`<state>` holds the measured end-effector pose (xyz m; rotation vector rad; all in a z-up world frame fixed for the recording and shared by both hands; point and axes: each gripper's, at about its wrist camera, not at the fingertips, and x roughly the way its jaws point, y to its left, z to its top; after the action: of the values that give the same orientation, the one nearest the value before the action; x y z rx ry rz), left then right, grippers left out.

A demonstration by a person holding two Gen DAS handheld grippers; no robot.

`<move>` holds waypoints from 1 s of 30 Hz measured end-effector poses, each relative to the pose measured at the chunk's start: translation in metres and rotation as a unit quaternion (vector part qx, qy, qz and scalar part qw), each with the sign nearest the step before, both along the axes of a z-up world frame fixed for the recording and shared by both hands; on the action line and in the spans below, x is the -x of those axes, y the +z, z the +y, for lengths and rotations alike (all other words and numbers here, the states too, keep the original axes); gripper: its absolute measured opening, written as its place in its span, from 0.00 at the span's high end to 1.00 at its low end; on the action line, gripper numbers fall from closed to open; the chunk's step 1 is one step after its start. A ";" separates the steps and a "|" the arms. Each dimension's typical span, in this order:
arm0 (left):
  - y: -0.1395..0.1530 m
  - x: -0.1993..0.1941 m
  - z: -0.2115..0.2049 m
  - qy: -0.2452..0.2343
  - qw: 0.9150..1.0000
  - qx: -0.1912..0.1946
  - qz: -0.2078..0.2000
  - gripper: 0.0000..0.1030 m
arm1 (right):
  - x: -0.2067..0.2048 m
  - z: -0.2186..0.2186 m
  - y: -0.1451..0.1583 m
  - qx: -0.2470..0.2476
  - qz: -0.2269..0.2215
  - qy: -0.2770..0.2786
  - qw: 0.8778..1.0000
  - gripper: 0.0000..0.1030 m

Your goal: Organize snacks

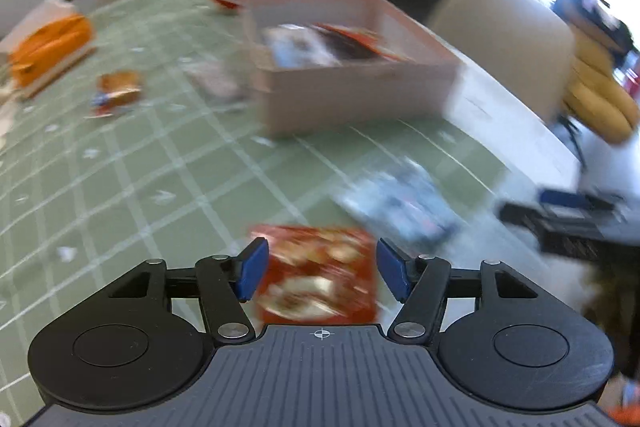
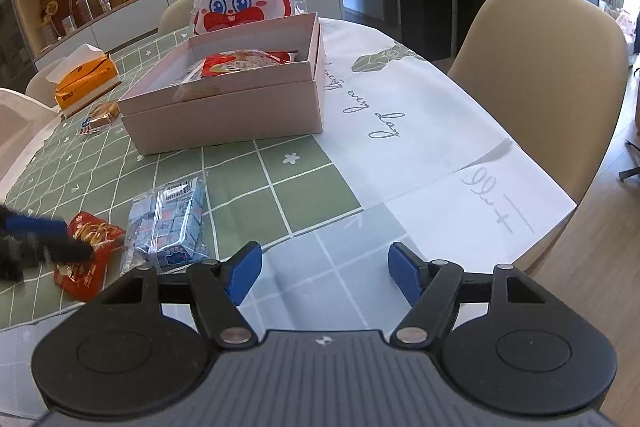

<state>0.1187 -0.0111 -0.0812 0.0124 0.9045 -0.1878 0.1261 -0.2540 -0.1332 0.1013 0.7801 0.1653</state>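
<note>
While the left hand-held gripper [image 1: 318, 269] stands wide w/ a red snack packet [image 1: 320, 273] between its pads, not pressed, the right hand-held gripper [image 2: 322, 273] is wide & empty. The packet lies on the surface [image 2: 304, 183] well in front of the pink box [image 2: 224, 115]; a blue-white pack [image 2: 170, 223] sits just beside the packet.
</note>
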 end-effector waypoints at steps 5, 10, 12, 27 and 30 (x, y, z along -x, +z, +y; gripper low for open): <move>-0.017 -0.013 0.000 -0.006 0.999 -0.011 0.043 0.35 | 0.003 0.004 -0.002 0.013 -0.009 0.003 1.000 0.28; -0.024 -0.011 -0.013 -0.037 0.998 -0.027 0.040 0.25 | 0.007 0.012 -0.005 0.039 -0.020 0.011 0.999 0.25; -0.026 -0.010 -0.014 -0.038 0.998 -0.029 0.036 0.24 | 0.007 0.015 -0.007 0.049 -0.025 0.013 0.998 0.24; -0.017 0.006 0.009 -0.041 0.998 0.021 0.044 0.46 | -0.005 0.049 0.033 -0.003 -0.042 0.104 0.994 0.24; -0.013 0.013 0.018 -0.032 0.998 0.032 0.033 0.65 | -0.021 0.069 0.025 -0.009 -0.005 0.134 0.991 0.24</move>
<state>0.1061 0.0073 -0.0944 -0.0255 0.9636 -0.2776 0.1466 -0.1853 -0.1078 0.0112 0.7797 0.4274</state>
